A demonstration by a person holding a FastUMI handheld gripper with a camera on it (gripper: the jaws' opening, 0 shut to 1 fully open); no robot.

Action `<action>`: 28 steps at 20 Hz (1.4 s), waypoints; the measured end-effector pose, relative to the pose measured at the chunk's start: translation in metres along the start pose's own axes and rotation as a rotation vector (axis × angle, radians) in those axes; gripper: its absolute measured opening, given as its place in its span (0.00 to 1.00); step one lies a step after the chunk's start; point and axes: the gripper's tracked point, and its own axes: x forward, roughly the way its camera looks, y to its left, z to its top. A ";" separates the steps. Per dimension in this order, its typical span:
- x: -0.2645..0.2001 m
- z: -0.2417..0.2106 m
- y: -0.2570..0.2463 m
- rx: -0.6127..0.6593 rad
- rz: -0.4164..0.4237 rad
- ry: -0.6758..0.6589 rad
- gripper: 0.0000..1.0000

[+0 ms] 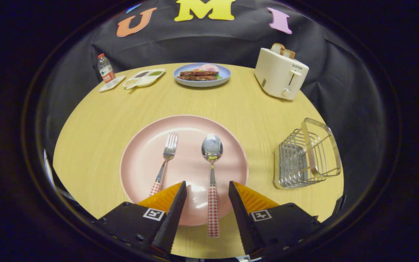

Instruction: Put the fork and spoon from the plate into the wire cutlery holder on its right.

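Two checked-handled pieces (fork (166, 160), spoon (212, 171)) ahead of open-fingered tool (207, 193)

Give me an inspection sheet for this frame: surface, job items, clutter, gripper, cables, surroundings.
Surface: round wooden table.
Job's things: fork and spoon lie side by side on the pink plate; wire cutlery holder to its right, nothing seen inside.
Clutter: toaster, blue plate of food, divided snack dish, water bottle on a coaster, all at the far edge.
Gripper: gripper open, fingers either side of the spoon handle, not pressing it.
Cables: nothing seen.
Surroundings: black cloth wall.
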 end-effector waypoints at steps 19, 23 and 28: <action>-0.023 -0.001 -0.017 0.026 -0.050 0.031 0.04; -0.054 0.016 -0.036 0.040 -0.062 0.012 0.04; -0.100 0.041 -0.071 0.079 -0.098 -0.018 0.04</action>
